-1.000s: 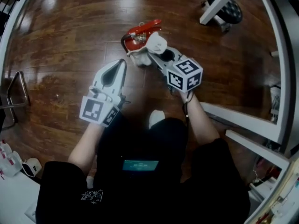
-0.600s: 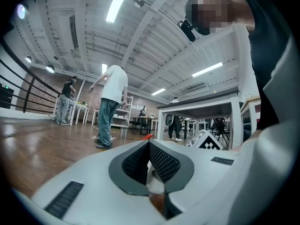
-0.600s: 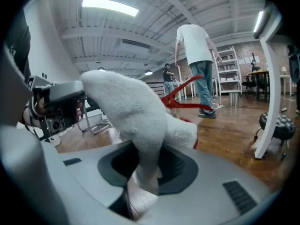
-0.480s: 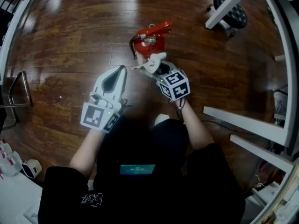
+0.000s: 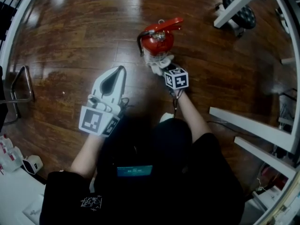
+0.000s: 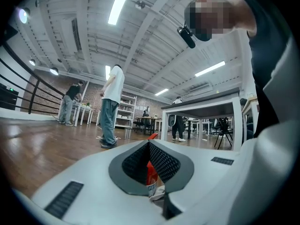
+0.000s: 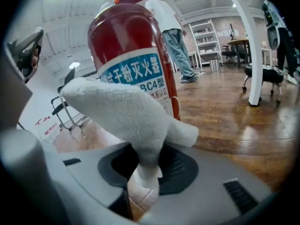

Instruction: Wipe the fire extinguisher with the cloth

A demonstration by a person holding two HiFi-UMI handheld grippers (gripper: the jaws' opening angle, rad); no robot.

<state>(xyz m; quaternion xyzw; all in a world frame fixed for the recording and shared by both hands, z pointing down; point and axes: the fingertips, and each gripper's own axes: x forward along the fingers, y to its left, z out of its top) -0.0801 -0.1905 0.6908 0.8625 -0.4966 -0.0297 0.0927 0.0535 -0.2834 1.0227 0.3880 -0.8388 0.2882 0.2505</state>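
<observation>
Right gripper (image 7: 146,163): jaws clamped on white cloth (image 7: 124,109).
Cloth: bunched ahead of the jaws, against the extinguisher's label side.
Fire extinguisher (image 5: 157,39): red, upright on wooden floor (image 5: 70,36), just ahead of right gripper.
Left gripper (image 5: 119,74): jaws together, nothing held; left of the extinguisher, apart from it.

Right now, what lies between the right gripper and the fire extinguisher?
The white cloth, clamped in the right gripper, overlapping the fire extinguisher in the right gripper view.

Right gripper (image 5: 162,65) reaches forward, fingers (image 7: 201,182) clamped; left gripper (image 5: 122,70) held back, closed.
</observation>
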